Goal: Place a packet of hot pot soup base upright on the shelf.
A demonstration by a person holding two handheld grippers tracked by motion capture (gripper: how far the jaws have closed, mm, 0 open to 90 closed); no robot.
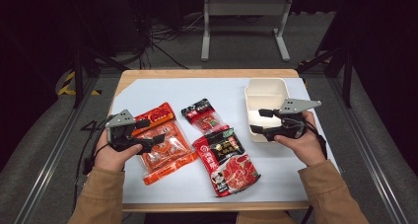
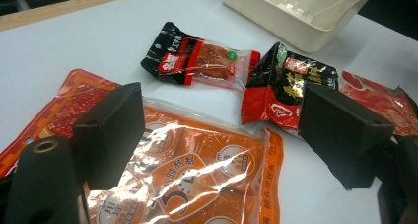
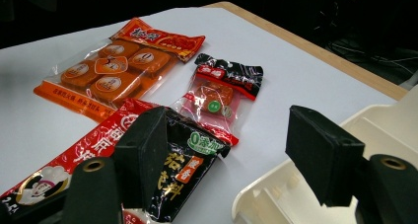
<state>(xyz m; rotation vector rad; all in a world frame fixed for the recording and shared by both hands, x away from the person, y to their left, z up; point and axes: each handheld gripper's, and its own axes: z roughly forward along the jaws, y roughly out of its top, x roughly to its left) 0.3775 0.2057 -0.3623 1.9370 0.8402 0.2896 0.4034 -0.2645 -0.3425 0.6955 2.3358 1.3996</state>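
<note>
The left gripper (image 1: 154, 130) is being held wide open and empty directly over the flat orange transparent seasoning packet (image 1: 162, 144), lying near-left with its long axis running near-to-far. The right gripper (image 1: 257, 121), likewise open and empty, is being held over the cream plastic box (image 1: 266, 91) at far right.

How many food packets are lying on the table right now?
3. The orange packet lies under the left claw, the small black-and-red packet sits mid-table, and the big red packet lies nearest the person. The white bin looks empty.
</note>
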